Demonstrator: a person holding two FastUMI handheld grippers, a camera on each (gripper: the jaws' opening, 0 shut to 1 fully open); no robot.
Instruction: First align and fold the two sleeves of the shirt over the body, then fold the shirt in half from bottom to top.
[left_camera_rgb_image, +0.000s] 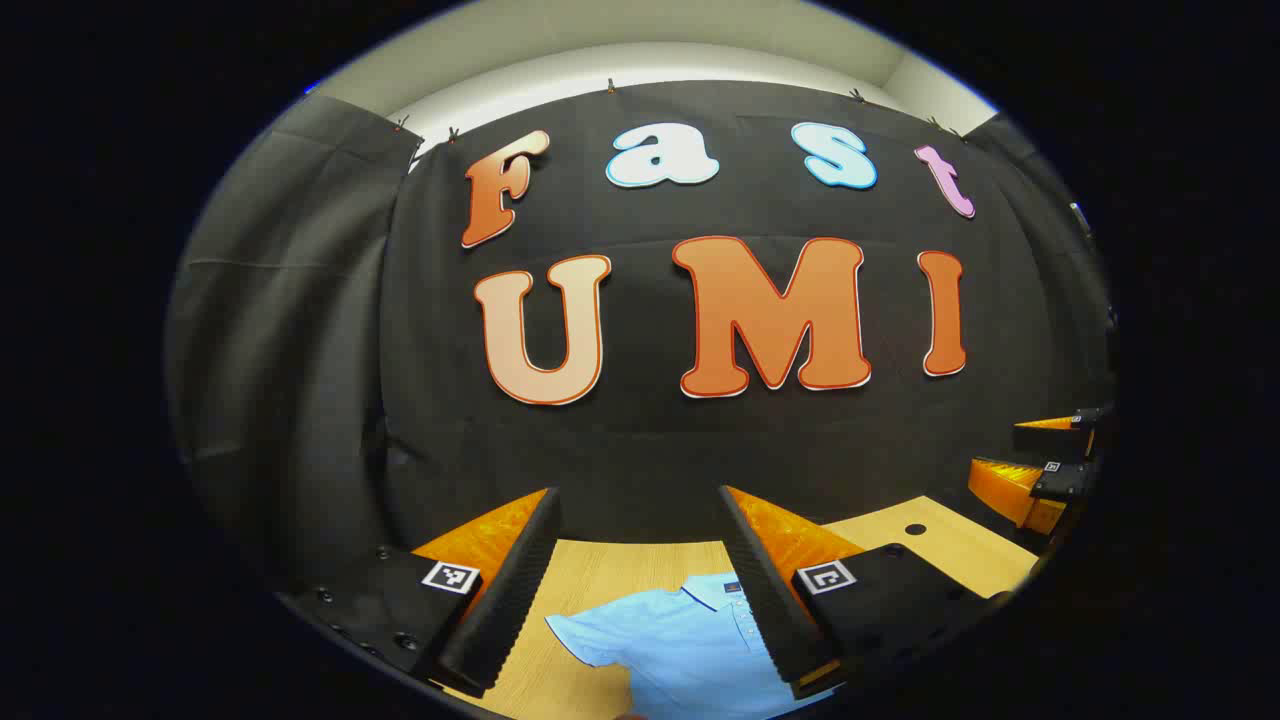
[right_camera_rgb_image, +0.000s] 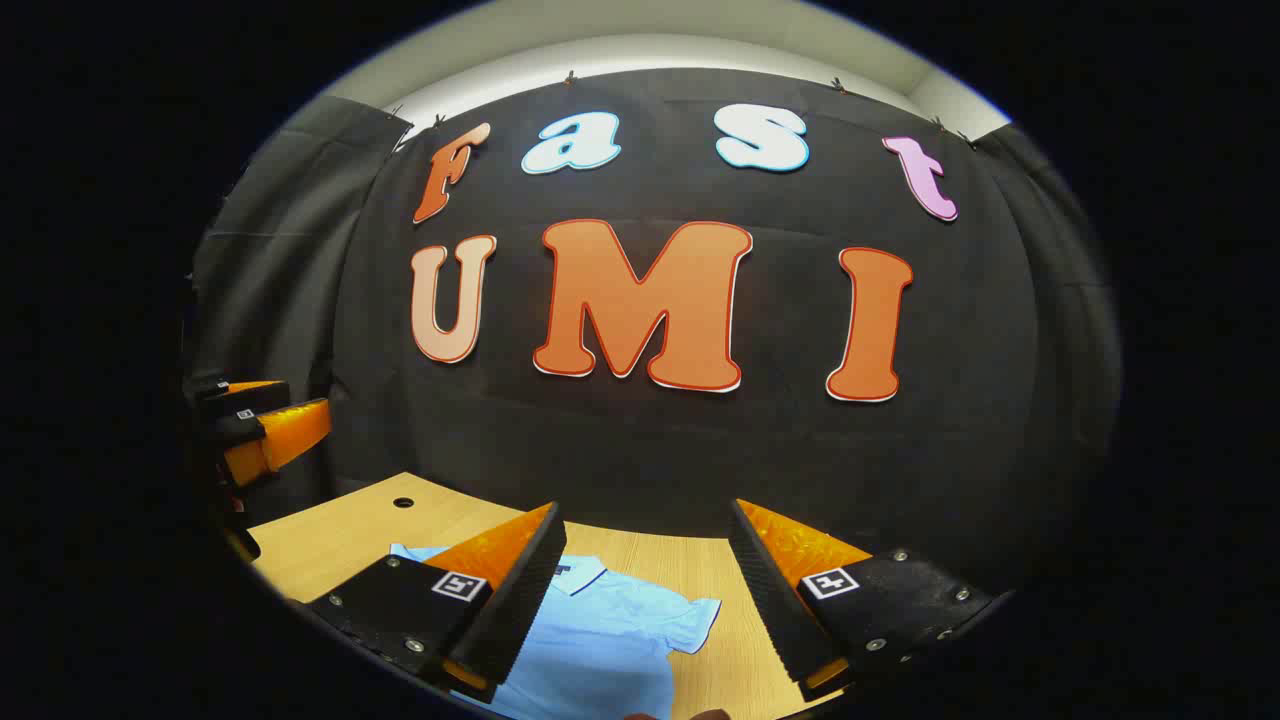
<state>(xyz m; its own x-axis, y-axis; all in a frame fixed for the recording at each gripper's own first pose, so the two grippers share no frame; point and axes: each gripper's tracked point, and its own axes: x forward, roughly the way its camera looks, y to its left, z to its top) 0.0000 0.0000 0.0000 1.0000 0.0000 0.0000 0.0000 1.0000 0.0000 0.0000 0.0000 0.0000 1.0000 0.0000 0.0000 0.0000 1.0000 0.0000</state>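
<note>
I am holding both sets of fingers up above the bench (left_camera_rgb_image: 590, 570), well clear of the shirt (left_camera_rgb_image: 680, 650). My left gripper (left_camera_rgb_image: 640, 590) is hovering with its fingers spread wide apart and nothing between them; through the gap I am looking down on the light blue shirt lying flat on the pale wooden top, its collar (left_camera_rgb_image: 712, 590) pointing toward the black cloth wall and one short sleeve (left_camera_rgb_image: 580, 635) spread out to the side. My right gripper (right_camera_rgb_image: 645, 600) is hanging the same way, fingers wide apart and empty, and from there I am seeing the shirt's other short sleeve (right_camera_rgb_image: 695, 620) laid out flat beside the body, with the dark-trimmed collar partly hidden behind one of my fingers (right_camera_rgb_image: 515, 595). A small round hole (right_camera_rgb_image: 403, 502) is showing in the bench near its far corner, apart from the shirt. In the right gripper view my left gripper is sitting off at the left edge; in the left gripper view my right gripper (left_camera_rgb_image: 1050, 470) is sitting at the right edge. Nothing is lying on the shirt or between it and my fingers.
</note>
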